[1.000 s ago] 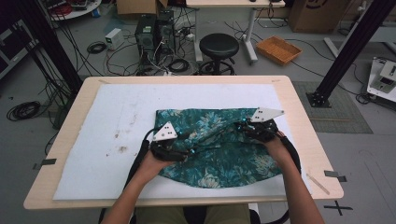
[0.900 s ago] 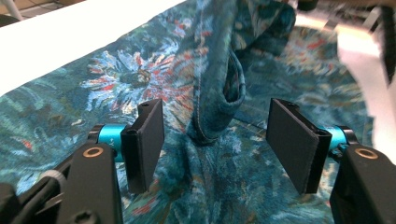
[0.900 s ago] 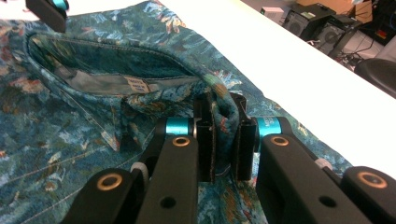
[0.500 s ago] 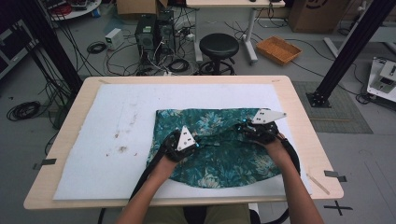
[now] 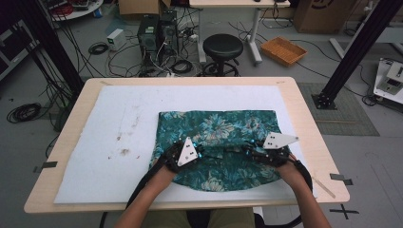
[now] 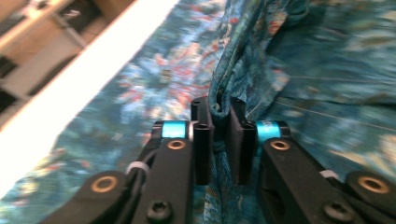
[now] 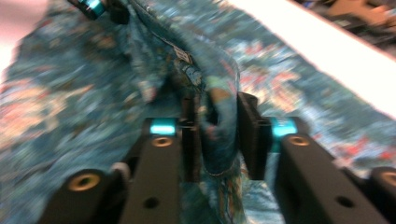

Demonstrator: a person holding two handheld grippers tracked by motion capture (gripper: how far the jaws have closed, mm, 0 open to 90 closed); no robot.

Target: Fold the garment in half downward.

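A teal floral cloth (image 5: 218,128) lies on the white mat (image 5: 95,142), flat at the far side and bunched near me. My left gripper (image 5: 202,151) sits on its near left part. In the left gripper view the narrow jaws (image 6: 219,109) pinch a raised fold of the cloth (image 6: 327,70); they have just been opening slightly. My right gripper (image 5: 249,151) rests on the near right part. Its jaws (image 7: 217,105) have just been opening and stand wider, with a fold of the cloth (image 7: 70,93) loose between them. The left gripper's tip (image 7: 93,7) shows beyond it.
The mat covers most of the wooden table (image 5: 304,118). Bare mat stretches to the left of the cloth. Behind the table on the floor stand a black stool (image 5: 223,47), computer cases (image 5: 154,33), cables and an orange basket (image 5: 284,50).
Both grippers have come toward the near edge, the left one also to the right. The left jaws closed on a cloth fold, and the cloth's near part is more bunched between the hands.
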